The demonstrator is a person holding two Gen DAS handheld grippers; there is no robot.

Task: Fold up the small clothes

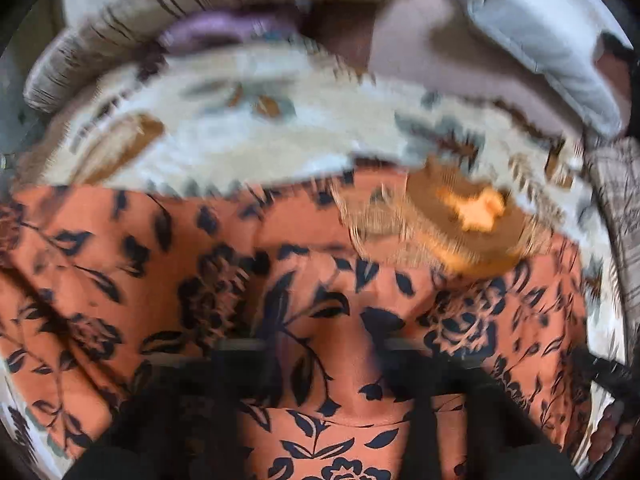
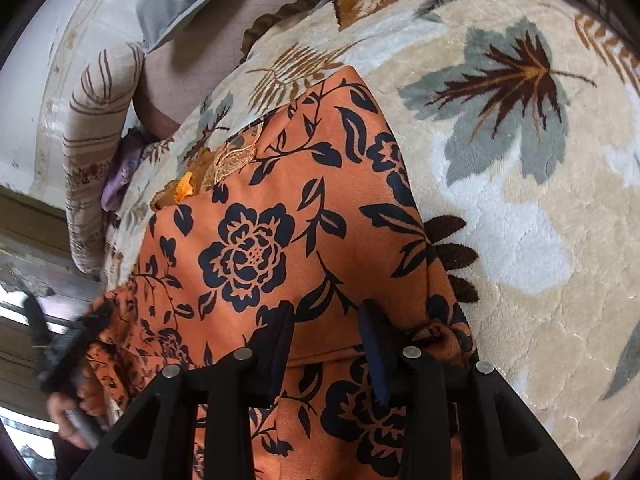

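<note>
An orange garment (image 2: 256,248) with a black flower print lies spread on a cream leaf-patterned blanket (image 2: 520,240). Its gold embroidered neckline (image 2: 234,158) points toward the far end. My right gripper (image 2: 326,336) stands on the near part of the garment, jaws apart, with flat cloth and a hem line between the fingers. The left wrist view is blurred. There the garment (image 1: 160,280) fills the lower half, and my left gripper (image 1: 320,364) is shut on a raised ridge of it. A hand (image 2: 68,412) holds that gripper at the garment's left edge.
A grey pillow (image 2: 180,4) and a striped cushion (image 2: 96,120) lie beyond the garment. A purple cloth (image 2: 120,176) is tucked beside the cushion. The blanket (image 1: 240,128) spreads wide on the right. A wall and a window frame (image 2: 32,240) lie at the left.
</note>
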